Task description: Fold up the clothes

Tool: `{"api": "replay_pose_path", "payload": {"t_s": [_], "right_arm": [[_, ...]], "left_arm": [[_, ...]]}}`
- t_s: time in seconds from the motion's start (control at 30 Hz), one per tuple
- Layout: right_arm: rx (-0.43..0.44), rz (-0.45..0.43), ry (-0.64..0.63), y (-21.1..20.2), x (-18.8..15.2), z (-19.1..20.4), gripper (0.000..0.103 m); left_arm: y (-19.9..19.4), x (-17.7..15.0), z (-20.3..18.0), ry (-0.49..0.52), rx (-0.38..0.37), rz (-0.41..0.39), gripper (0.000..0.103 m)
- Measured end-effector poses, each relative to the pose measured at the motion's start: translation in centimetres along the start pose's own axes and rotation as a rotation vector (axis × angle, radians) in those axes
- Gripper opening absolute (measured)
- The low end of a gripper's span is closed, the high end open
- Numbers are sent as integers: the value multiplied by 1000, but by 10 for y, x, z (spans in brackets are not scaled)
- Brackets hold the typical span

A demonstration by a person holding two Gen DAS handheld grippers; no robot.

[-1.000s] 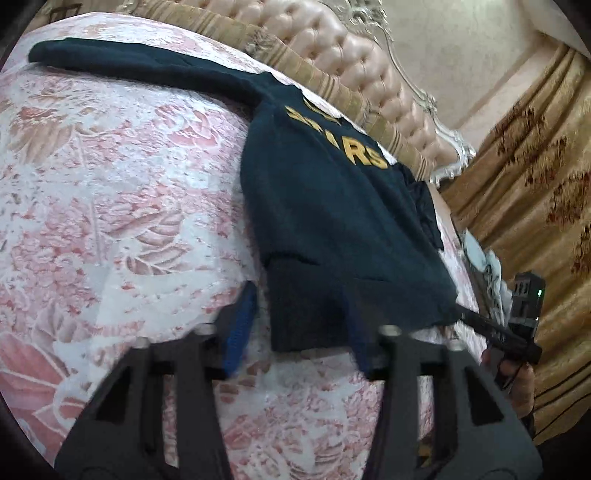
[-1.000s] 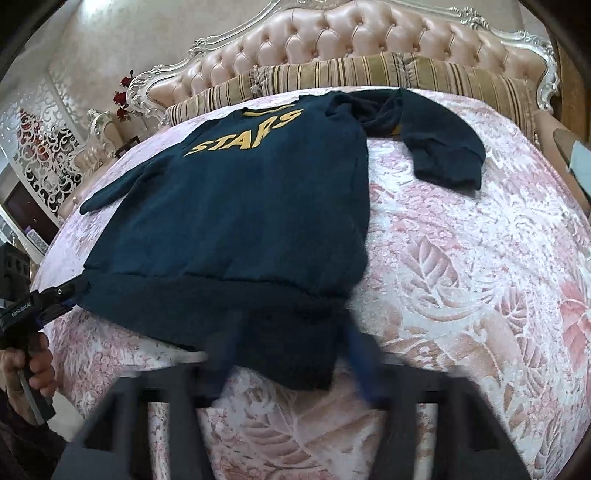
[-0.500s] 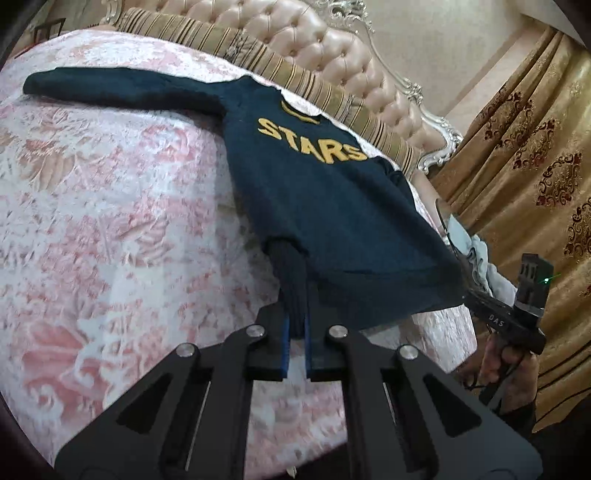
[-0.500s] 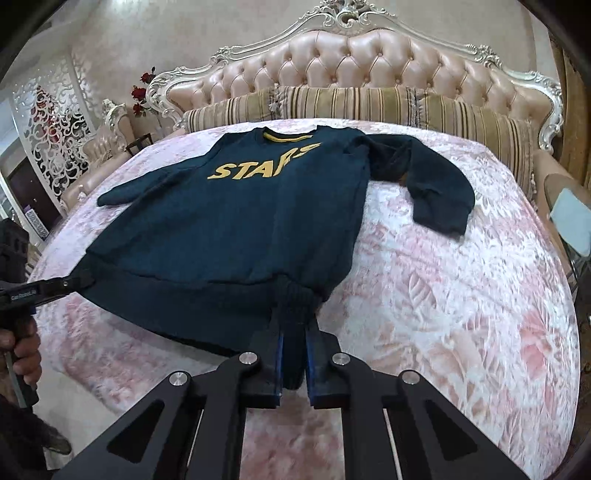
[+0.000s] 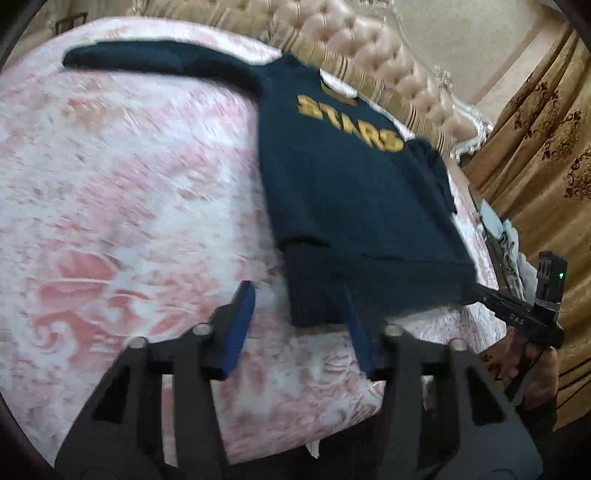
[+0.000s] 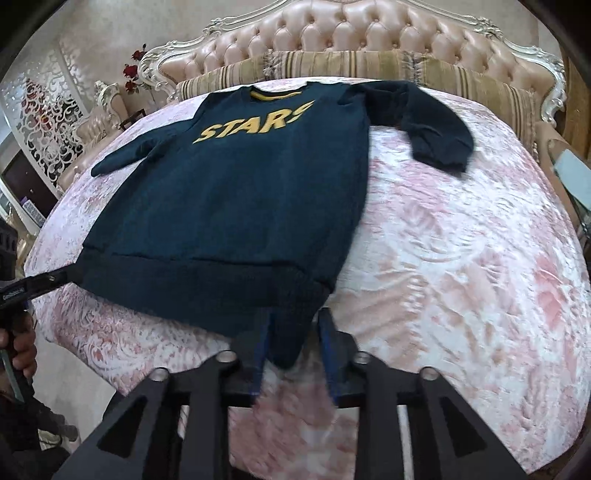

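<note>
A dark navy sweater (image 6: pixel 229 206) with yellow STARS lettering lies front up on the pink floral bedspread (image 6: pixel 461 258). One sleeve (image 5: pixel 147 59) stretches straight out, and the other sleeve (image 6: pixel 432 125) is bent near the pillows. My left gripper (image 5: pixel 295 295) is over one hem corner (image 5: pixel 314 288). Its jaws are opening, and the blue pads stand clear of the cloth between them. My right gripper (image 6: pixel 295 314) is at the other hem corner (image 6: pixel 291 332). Its jaws are also opening, with the corner lying loose between the pads.
The tufted pink headboard (image 6: pixel 369 33) and striped pillows (image 6: pixel 332 66) close the far side. Gold curtains (image 5: pixel 535 147) hang to the right of the bed. The foot edge of the bed (image 5: pixel 332 417) runs just under both grippers. A hand (image 5: pixel 532 365) holds the right gripper.
A second ago both grippers stood open at the hem. Half a second ago both were shut on its corners. Now both have opened again and the hem lies on the bed.
</note>
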State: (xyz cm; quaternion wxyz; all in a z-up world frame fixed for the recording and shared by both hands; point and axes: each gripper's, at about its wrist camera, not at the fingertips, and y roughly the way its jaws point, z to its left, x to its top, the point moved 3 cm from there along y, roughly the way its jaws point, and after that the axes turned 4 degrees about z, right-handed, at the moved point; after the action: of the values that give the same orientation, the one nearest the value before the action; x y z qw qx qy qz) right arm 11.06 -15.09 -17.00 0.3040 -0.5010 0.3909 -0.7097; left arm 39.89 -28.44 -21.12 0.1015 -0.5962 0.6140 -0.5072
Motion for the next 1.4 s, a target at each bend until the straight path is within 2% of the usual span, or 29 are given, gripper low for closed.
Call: {"api": "replay_pose_path", "payload": {"t_s": [0.07, 0.13, 0.2, 0.27, 0.3, 0.33, 0.43, 0.47, 0.57, 0.7, 0.8, 0.87, 0.93, 1.0, 1.07, 1.13, 1.17, 1.2, 1.3, 1.33, 1.4], "right_arm": [[-33, -11, -7, -14, 0, -11, 39], [-111, -40, -35, -32, 7, -21, 39], [-183, -84, -78, -47, 20, -30, 39], [-201, -125, -103, -52, 47, -31, 39], [-187, -147, -118, -51, 62, -27, 39], [-134, -164, -140, -45, 78, -20, 39], [16, -193, -185, -20, 126, -4, 48], [52, -188, -183, -8, 141, -1, 50], [144, -123, -174, 38, 181, -1, 50], [180, -75, -187, 78, 215, 0, 50], [167, -16, -194, 103, 215, -1, 50], [91, 17, -165, 116, 208, -18, 50], [90, 28, -130, 123, 201, -35, 49], [116, 19, -128, 121, 199, -40, 49], [101, 7, -123, 109, 194, -45, 49], [88, -51, -78, 82, 182, -61, 50], [80, -73, -42, 70, 173, -72, 54], [48, -101, 4, 57, 162, -87, 59], [-221, -202, 58, 25, 134, -126, 66], [-282, -205, 30, 20, 125, -134, 66], [-336, -155, -22, 25, 114, -142, 66]], "left_arm": [[-23, 7, 9, 24, 31, -46, 53], [-38, 25, 11, 66, 62, -91, 53], [-48, 55, 3, 150, 103, -159, 50], [-38, 92, -17, 267, 89, -188, 42], [-29, 107, -24, 314, 104, -192, 42], [-12, 125, -31, 364, 118, -172, 41], [41, 171, -42, 471, 188, -99, 23], [61, 185, -41, 497, 225, -68, 22], [111, 223, -31, 489, 223, 5, 22], [155, 256, -12, 414, 226, 58, 22], [168, 260, 4, 380, 270, 85, 22], [173, 256, 19, 358, 301, 100, 22], [172, 254, 25, 327, 280, 85, 24], [170, 252, 28, 300, 264, 68, 24], [168, 251, 29, 282, 254, 53, 24], [170, 249, 31, 270, 240, 43, 25], [170, 248, 31, 267, 231, 36, 25], [169, 248, 31, 264, 221, 29, 26], [167, 249, 33, 249, 201, 13, 27], [167, 248, 33, 252, 200, 10, 28], [168, 247, 30, 270, 212, 8, 30]]}}
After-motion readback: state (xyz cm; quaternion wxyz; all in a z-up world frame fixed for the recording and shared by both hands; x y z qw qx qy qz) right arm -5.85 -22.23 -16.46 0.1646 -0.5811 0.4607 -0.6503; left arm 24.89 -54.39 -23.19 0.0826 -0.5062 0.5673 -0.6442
